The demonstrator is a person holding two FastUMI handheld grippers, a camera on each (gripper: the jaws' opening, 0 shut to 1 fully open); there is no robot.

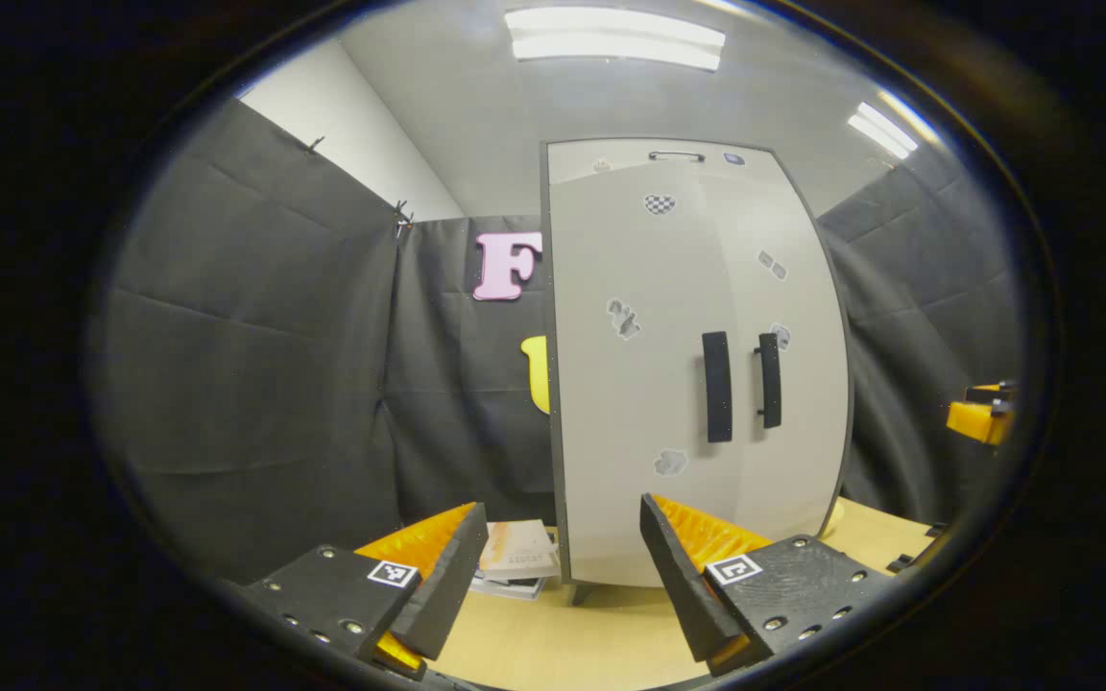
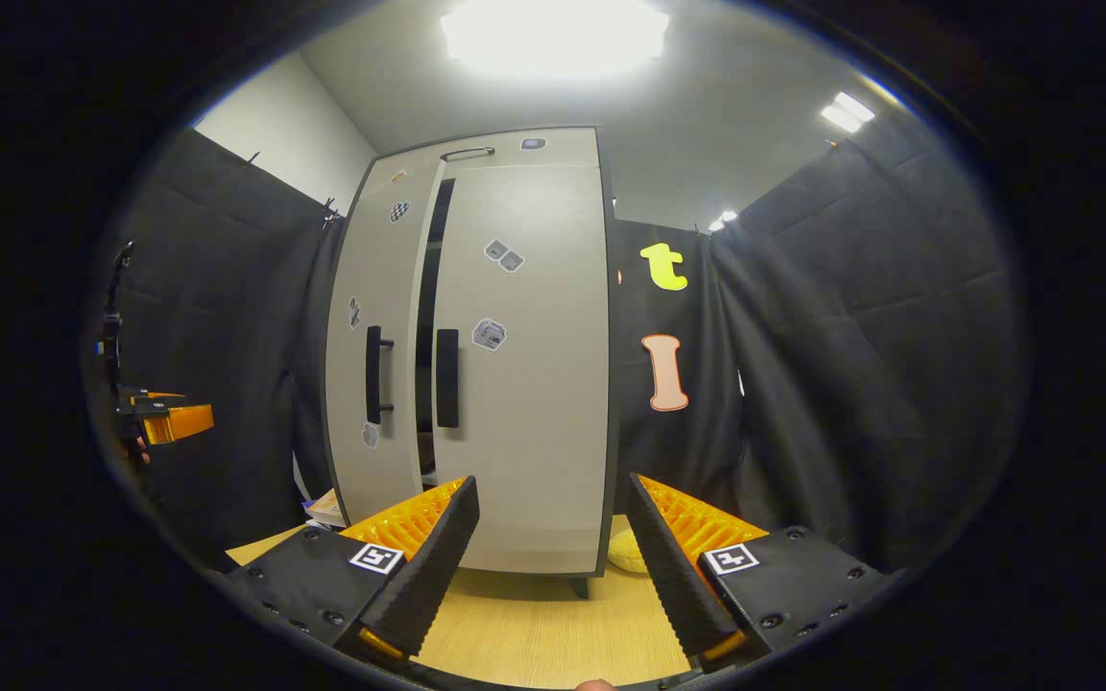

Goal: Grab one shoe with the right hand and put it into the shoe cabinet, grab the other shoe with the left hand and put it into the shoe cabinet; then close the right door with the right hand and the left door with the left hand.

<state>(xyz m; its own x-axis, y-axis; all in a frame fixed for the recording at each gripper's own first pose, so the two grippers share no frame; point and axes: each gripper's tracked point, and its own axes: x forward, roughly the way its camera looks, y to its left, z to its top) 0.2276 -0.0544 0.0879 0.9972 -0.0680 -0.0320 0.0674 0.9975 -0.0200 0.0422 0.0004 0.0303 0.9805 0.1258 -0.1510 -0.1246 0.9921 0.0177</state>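
Shoe cabinet [image 2: 476,355]: upright on table [image 2: 534,624], left door [image 2: 375,355] ajar, right door [image 2: 524,365] closed. Left gripper [image 1: 563,566] and right gripper [image 2: 548,547]: before the cabinet, apart from it, jaws wide, empty.

shoe cabinet [image 2: 515,365]: pale grey, upright on table | right door [image 2: 524,384] shut | left door [image 2: 375,365] slightly ajar

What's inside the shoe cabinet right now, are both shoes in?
Cannot confirm. The shoe cabinet has its right door nearly shut and left door slightly ajar; the dark gap between them reveals nothing inside. Both doors cover the shelves, so any shoes are hidden.
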